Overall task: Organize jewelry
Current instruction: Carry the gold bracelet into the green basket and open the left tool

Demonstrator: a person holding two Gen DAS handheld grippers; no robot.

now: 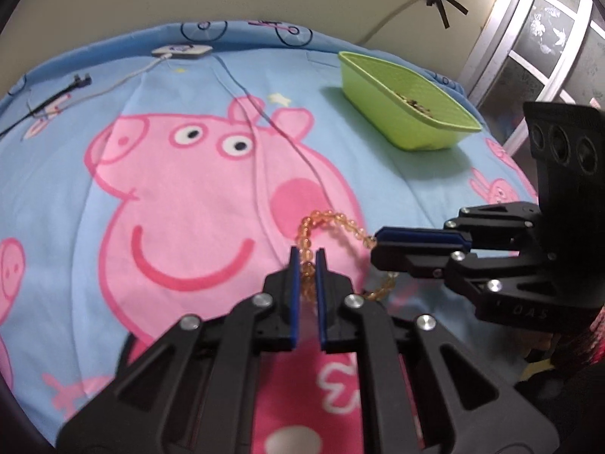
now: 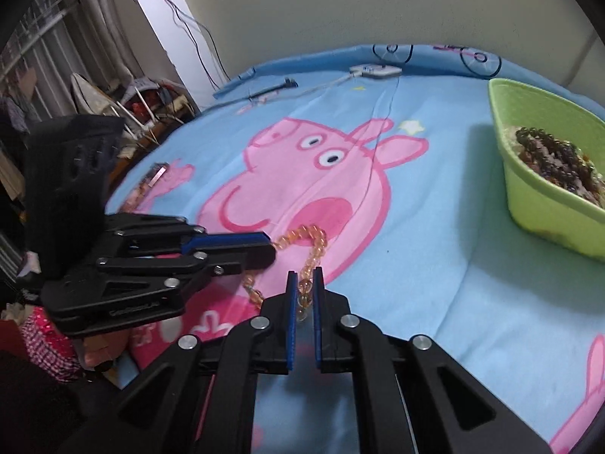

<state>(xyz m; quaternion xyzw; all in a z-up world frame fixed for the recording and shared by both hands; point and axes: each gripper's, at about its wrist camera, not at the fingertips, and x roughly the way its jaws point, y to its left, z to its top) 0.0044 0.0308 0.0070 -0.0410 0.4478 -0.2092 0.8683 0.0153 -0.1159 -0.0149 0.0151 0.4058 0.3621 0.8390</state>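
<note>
An amber bead bracelet (image 1: 332, 223) hangs stretched between my two grippers above the blue Peppa Pig blanket (image 1: 159, 159). My left gripper (image 1: 307, 255) is shut on one side of it. My right gripper (image 2: 304, 276) is shut on the other side of the bracelet (image 2: 310, 240). In the left wrist view the right gripper (image 1: 378, 244) comes in from the right; in the right wrist view the left gripper (image 2: 268, 244) comes in from the left. A green plastic bin (image 1: 382, 102) at the back right holds dark bead jewelry (image 2: 552, 159).
A white charger with cable (image 1: 181, 52) and a black cable (image 1: 56, 94) lie at the blanket's far edge. Another beaded piece with a metal clasp (image 2: 151, 181) lies near the left bed edge. A wall stands behind; a window (image 1: 548, 38) is at right.
</note>
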